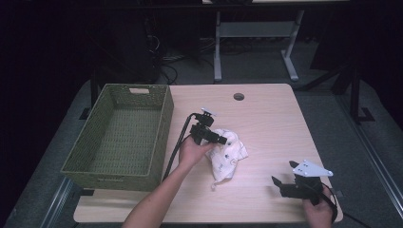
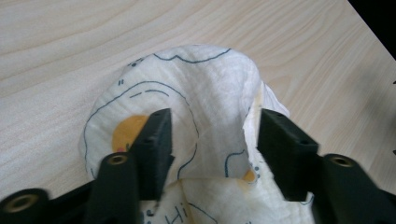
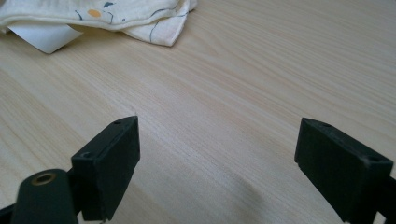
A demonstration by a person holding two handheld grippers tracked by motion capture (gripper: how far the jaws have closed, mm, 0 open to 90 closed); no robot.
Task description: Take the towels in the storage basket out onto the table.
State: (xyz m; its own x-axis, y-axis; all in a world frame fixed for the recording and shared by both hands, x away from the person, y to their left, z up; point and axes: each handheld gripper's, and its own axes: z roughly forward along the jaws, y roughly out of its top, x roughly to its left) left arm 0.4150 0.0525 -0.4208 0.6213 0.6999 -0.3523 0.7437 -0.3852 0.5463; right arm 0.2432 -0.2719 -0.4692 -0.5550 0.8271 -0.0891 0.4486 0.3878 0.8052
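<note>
A white cloth (image 1: 228, 152) printed with blue lines and orange spots lies crumpled at the middle of the wooden table (image 1: 271, 123). My left gripper (image 1: 222, 139) rests on the cloth's left part, held by a hand. In the left gripper view the jaws stand apart on either side of a raised hump of the cloth (image 2: 205, 88), so the left gripper (image 2: 212, 135) is open. My right gripper (image 1: 283, 173) hovers open near the table's front right corner, well apart from the cloth. In the right gripper view the right gripper (image 3: 217, 154) frames bare wood, with the cloth (image 3: 116, 14) far ahead.
A green woven basket (image 1: 164, 128) with nothing in it stands on the table's left side, next to the left hand. A round cable hole (image 1: 238, 97) sits near the back edge. A white tag (image 3: 44, 35) sticks out under the cloth.
</note>
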